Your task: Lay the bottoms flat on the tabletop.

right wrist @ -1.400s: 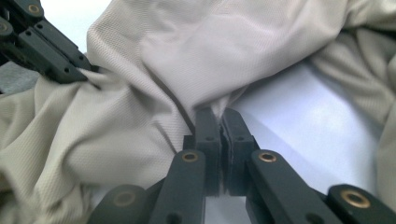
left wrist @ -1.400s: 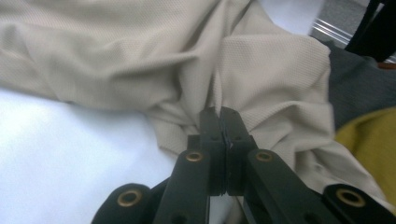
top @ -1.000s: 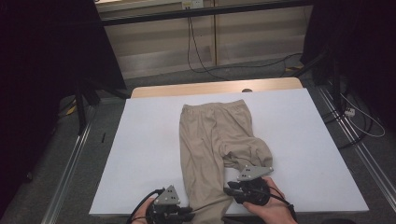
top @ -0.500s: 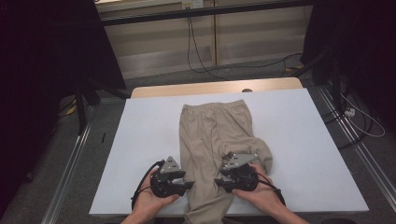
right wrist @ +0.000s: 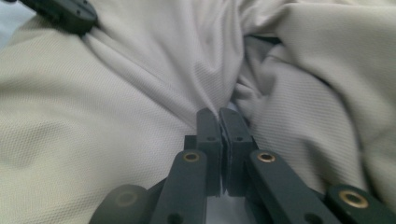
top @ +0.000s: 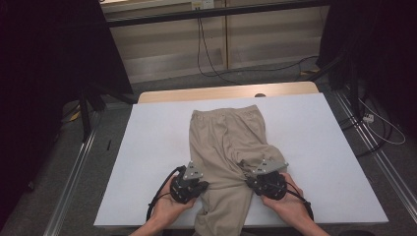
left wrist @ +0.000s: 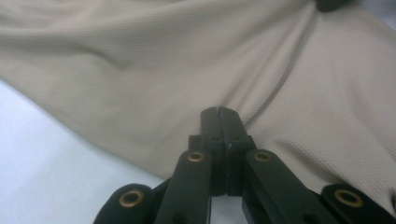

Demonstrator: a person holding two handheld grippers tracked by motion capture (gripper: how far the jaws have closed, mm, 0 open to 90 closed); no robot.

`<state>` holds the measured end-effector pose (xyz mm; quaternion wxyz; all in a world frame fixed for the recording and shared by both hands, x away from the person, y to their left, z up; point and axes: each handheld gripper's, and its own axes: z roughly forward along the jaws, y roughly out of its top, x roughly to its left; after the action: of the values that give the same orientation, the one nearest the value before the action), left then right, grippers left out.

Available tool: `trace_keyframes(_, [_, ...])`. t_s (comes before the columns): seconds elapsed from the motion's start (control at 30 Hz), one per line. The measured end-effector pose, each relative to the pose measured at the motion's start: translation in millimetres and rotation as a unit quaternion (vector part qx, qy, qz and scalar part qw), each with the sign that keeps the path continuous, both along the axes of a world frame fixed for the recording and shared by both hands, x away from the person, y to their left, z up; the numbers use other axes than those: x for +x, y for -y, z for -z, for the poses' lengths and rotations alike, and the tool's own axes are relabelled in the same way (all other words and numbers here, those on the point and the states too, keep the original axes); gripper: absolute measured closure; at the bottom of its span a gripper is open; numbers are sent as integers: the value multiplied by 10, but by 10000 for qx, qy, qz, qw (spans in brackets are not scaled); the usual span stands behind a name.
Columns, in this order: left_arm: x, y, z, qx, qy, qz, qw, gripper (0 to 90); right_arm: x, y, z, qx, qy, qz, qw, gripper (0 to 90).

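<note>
High view: beige trousers (top: pixel 227 147) are lying mid-table, waistband far, leg ends running off the near edge, cut off | left gripper (top: pixel 193 183) is pinching the left leg's edge fabric, jaws having just closed | right gripper (top: pixel 255 178) likewise on bunched right-leg fabric | white table cover (top: pixel 147 147) | cables (top: pixel 206 54) are trailing behind.

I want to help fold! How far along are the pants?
Done: the beige pants lie spread on the white table. In hand: the left hand-held gripper and right hand-held gripper pinch the legs' fabric. Left: no finished fold yet; one leg is bunched.
</note>
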<state>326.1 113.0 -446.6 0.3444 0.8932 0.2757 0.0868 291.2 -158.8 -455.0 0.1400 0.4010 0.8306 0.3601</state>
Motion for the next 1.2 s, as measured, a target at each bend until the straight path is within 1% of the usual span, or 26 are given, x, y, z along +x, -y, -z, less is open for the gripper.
trace_keyframes(0.07, [70, 21, -5, 16, 179, -146, 9997, 900, -1, -4, -5, -89, 80, 107, 9999, 875])
trace_keyframes(0.17, [212, 15, 5, -81, 38, -326, 9994, 900, 24, -18, 18, 21, 45, 31, 10000, 872])
trace_keyframes(0.2, [232, 10, 13, -84, 95, -370, 9992, 900, 26, -28, 22, 21, 69, 27, 10000, 871])
trace_keyframes(0.27, [244, -12, 15, 45, 242, -484, 9985, 900, 23, -48, 21, 80, 58, -5, 10000, 852])
trace_keyframes(0.43, [272, -68, 25, -102, 243, -471, 9985, 887, 0, -99, 5, 148, 130, -138, 9997, 820])
trace_keyframes(0.47, [260, -79, 6, -184, 201, -515, 9983, 811, -8, -98, -16, 187, 194, -133, 9995, 803])
trace_keyframes(0.5, [240, -103, -25, -279, 246, -546, 9978, 693, -20, -95, -42, 247, 272, -148, 9992, 777])
trace_keyframes(0.53, [204, -133, -68, -342, 261, -514, 9978, 645, -37, -92, -72, 301, 337, -153, 9989, 747])
trace_keyframes(0.6, [98, -187, -134, -460, 347, -415, 9975, 638, -75, -81, -132, 446, 438, -231, 9978, 730])
trace_keyframes(0.63, [35, -215, -159, -517, 319, -291, 9977, 641, -96, -86, -154, 517, 479, -314, 9970, 724])
trace_keyframes(0.67, [-38, -233, -175, -539, 287, -127, 9981, 693, -117, -95, -166, 566, 505, -434, 9962, 744])
trace_keyframes(0.7, [-112, -241, -182, -545, 275, 4, 9981, 760, -139, -114, -169, 610, 444, -620, 9952, 777])
trace_keyframes(0.73, [-183, -237, -182, -548, 133, 214, 9982, 798, -161, -144, -161, 604, 407, -759, 9945, 793])
trace_keyframes(0.77, [-252, -216, -166, -493, 76, 415, 9979, 828, -179, -181, -142, 554, 369, -864, 9940, 803])
trace_keyframes(0.8, [-313, -187, -136, -381, 97, 535, 9978, 833, -187, -219, -117, 477, 283, -976, 9937, 792])
trace_keyframes(0.83, [-345, -150, -95, -327, 30, 656, 9973, 830, -187, -255, -81, 428, 194, -1055, 9933, 767])
trace_keyframes(0.87, [-363, -101, -53, -259, -15, 707, 9972, 785, -180, -285, -43, 368, 149, -1111, 9930, 729])
trace_keyframes(0.9, [-369, -59, -19, -149, 18, 767, 9969, 721, -170, -311, -9, 286, 131, -1149, 9929, 689])
trace_keyframes(0.93, [-364, -24, 9, -58, 48, 827, 9965, 701, -157, -329, 16, 222, 97, -1157, 9930, 667])
trace_keyframes(0.97, [-350, -5, 21, -127, 99, 908, 9957, 675, -148, -340, 33, 218, 56, -1157, 9930, 643])
trace_keyframes(1.0, [-329, 4, 17, -47, 147, 950, 9954, 646, -142, -342, 38, 231, 78, -1168, 9929, 624])
trace_keyframes(1.07, [-311, 0, 20, -83, 69, 915, 9957, 609, -141, -343, 42, 196, 98, -1118, 9935, 617])
trace_keyframes(1.1, [-312, -12, 18, -129, -70, 981, 9951, 678, -155, -346, 53, 184, 175, -1106, 9935, 621])
trace_keyframes(1.13, [-333, -19, 15, -120, -125, 922, 9956, 824, -172, -349, 59, 178, 207, -1083, 9937, 634])
trace_keyframes(1.17, [-357, -19, 7, -41, -66, 919, 9957, 891, -180, -351, 57, 151, 213, -1050, 9941, 678])
trace_keyframes(1.2, [-377, -23, -11, 33, -71, 896, 9959, 900, -180, -348, 47, 126, 176, -1019, 9946, 772])
